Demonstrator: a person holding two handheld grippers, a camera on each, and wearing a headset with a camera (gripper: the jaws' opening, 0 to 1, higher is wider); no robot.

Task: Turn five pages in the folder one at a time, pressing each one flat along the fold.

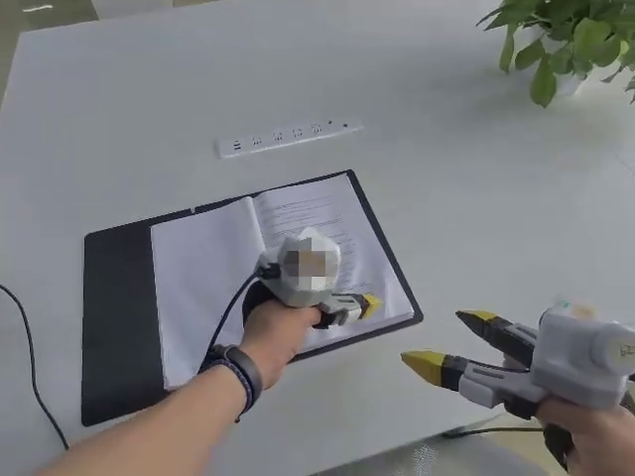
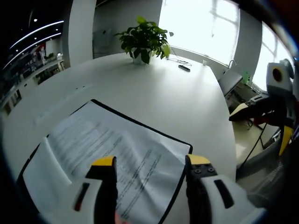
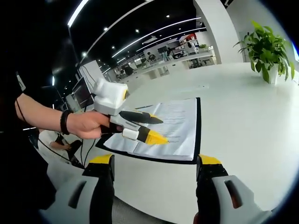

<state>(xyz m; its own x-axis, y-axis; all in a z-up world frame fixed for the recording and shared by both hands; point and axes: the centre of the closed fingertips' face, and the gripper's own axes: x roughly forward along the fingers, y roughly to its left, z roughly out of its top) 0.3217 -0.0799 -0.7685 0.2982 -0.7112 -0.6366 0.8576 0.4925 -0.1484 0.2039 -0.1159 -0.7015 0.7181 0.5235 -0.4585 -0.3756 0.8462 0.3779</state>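
Over the folder's [image 1: 119, 327] five-o'clock corner, poising the left gripper [image 2: 151, 161] jaws apart, risking nipping two flush-lying pages [image 1: 317, 213] together.

Bright daylight from windows [image 2: 198, 25] blows out the left gripper view, ceiling strips [image 3: 78, 11] light the right, both fisheye-bent at edges; head view soft, shadows faint.

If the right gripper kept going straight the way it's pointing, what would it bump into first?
Probably the left gripper, which is over the printed page, though depth is hard to judge here.
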